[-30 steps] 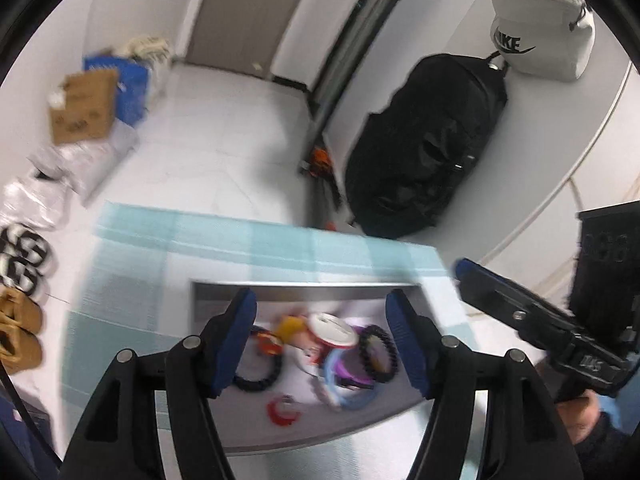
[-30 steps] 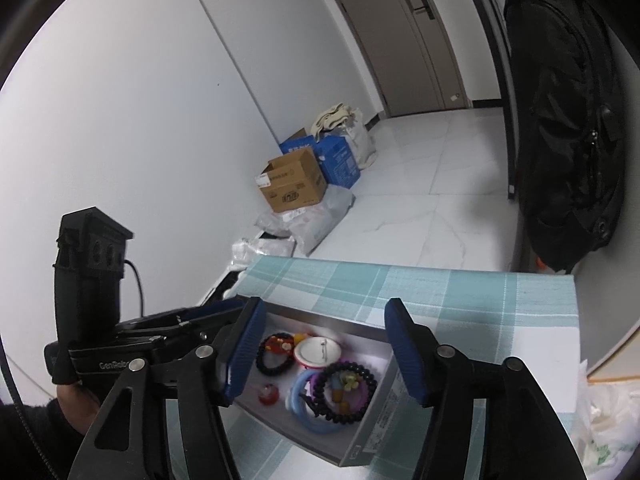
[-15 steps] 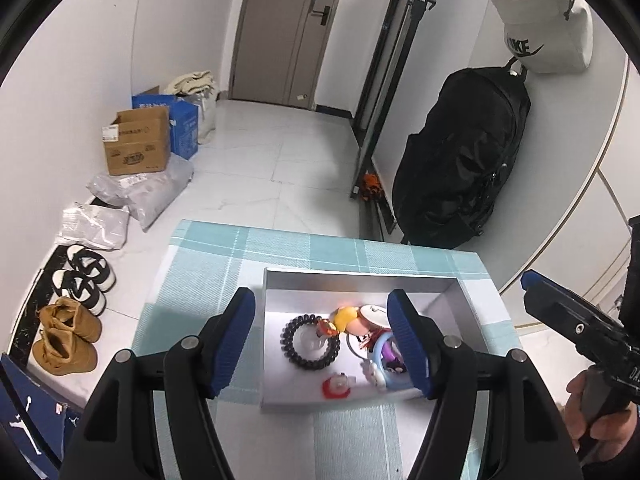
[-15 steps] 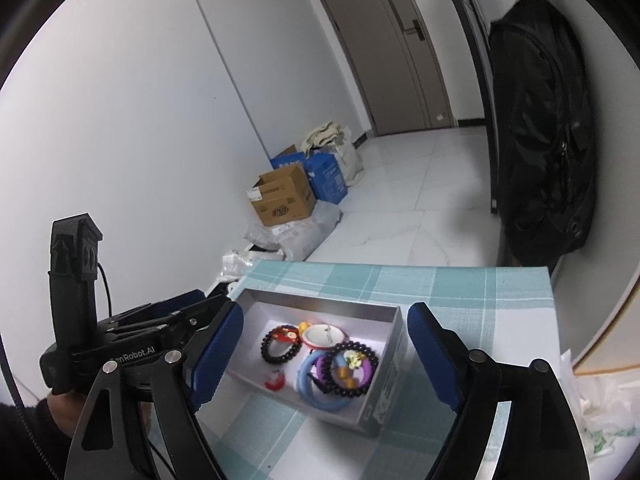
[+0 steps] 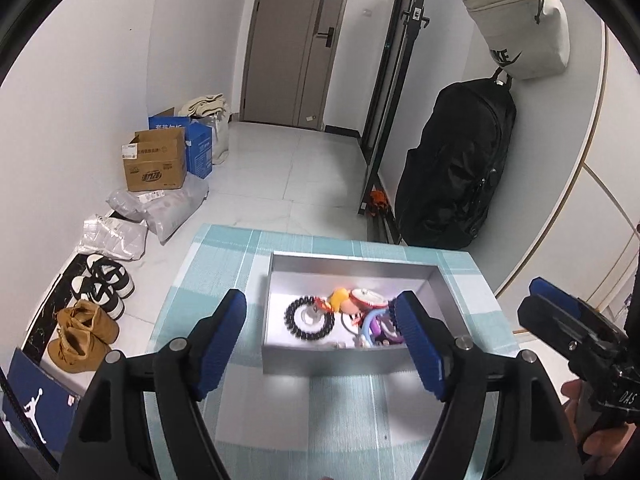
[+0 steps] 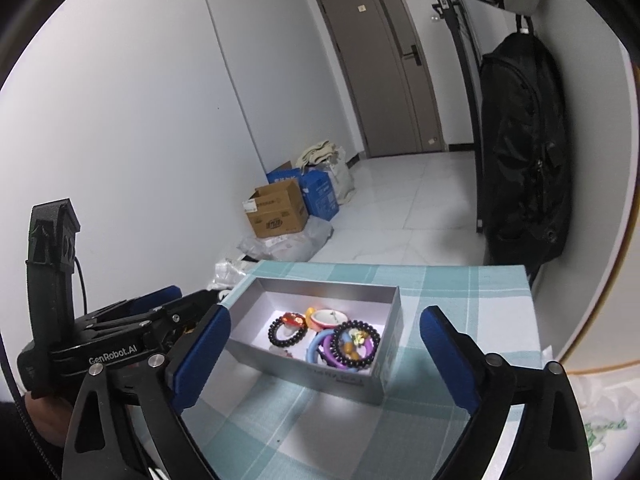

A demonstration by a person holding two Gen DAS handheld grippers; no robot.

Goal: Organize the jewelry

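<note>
A grey open box [image 5: 332, 360] sits on the teal checked tablecloth [image 5: 320, 424]. Inside lie a black bead bracelet [image 5: 309, 317], a yellow and red charm [image 5: 340, 298], a white and red round piece [image 5: 368, 298] and blue and purple bangles [image 5: 374, 322]. My left gripper [image 5: 319, 299] hovers short of the box, its jaws opening, nothing between the pads. The right wrist view shows the box [image 6: 304, 372] with a larger bead bracelet [image 6: 356, 346] over the bangles [image 6: 316, 350]. My right gripper [image 6: 325, 314] also hangs before it, jaws opening wide and empty.
A black backpack [image 5: 456, 184] and a white bag [image 5: 520, 24] hang on the right wall. Cardboard boxes [image 5: 156, 164], parcels [image 5: 160, 208] and shoes [image 5: 80, 336] line the floor at left. The table's far edge [image 6: 400, 266] lies just beyond the box.
Both grippers have drawn back and a little up from the box, which now looks smaller and farther. Both pairs of jaws have spread wider, the right one most.
</note>
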